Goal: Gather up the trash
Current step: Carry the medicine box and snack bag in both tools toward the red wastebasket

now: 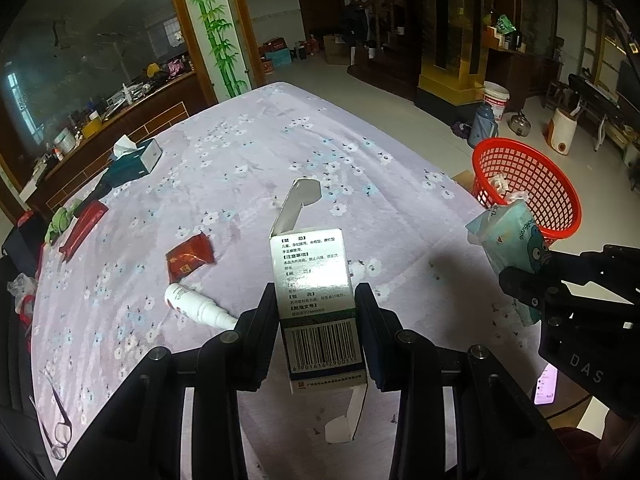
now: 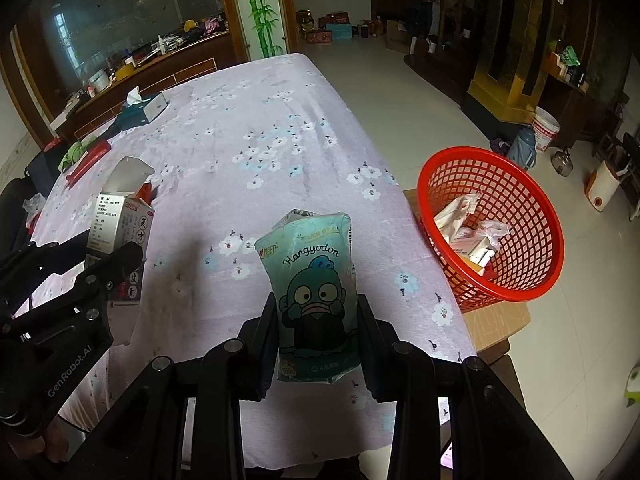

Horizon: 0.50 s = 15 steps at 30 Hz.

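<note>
So both tongs are loaded right now: the left tongs [image 1: 316,320] are clamped on an opened medicine box [image 1: 316,280] with its flaps hanging loose, and the right tongs [image 2: 318,332] are squeezing a crumpled blue tissue packet [image 2: 312,280] with a cartoon fish on it. Both are held up over the flowery tabletop [image 1: 260,140], neither one over the bin yet. The red mesh basket [image 2: 492,224] sits off the right edge of the tabletop on what looks like a cardboard box, and it's already got a few wrappers and bits of paper in it — so I'd say some of the job is done. What's left on the cloth: a red sachet [image 1: 190,258], a white tube [image 1: 196,306] just beside it, and a longer red packet [image 1: 82,230] further left by something green. There's also a tissue box [image 1: 136,158] and a pair of glasses [image 1: 56,428], which probably aren't trash. My guess is roughly halfway — two items to drop, then at least three more pickups.
</note>
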Tool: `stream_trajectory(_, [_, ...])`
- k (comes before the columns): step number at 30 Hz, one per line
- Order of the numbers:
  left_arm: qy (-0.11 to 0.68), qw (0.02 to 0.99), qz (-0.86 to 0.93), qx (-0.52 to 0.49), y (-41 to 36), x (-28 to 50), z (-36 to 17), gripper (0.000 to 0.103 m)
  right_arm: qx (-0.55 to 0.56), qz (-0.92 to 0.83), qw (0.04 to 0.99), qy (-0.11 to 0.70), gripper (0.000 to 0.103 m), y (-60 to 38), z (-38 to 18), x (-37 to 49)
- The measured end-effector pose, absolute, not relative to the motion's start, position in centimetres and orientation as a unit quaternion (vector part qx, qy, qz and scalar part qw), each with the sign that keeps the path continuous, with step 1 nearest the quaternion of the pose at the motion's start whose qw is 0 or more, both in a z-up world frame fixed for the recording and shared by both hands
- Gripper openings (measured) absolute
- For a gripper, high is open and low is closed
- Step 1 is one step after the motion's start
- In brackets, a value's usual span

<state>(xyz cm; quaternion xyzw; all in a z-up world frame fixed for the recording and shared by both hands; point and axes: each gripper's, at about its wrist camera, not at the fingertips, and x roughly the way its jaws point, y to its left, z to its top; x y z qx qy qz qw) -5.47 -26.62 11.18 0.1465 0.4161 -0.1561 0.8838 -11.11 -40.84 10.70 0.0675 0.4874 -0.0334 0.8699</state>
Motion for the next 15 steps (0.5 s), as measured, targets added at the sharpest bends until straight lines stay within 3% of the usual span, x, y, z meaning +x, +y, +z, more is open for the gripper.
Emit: stream_trajectory(15, [0.418, 0.866, -0.236, 0.142, -34.2, -3.5, 12.1, 0.036, 0.163, -0.101, 0.855, 0.482, 0.038, -52.3, 11.0, -11.3])
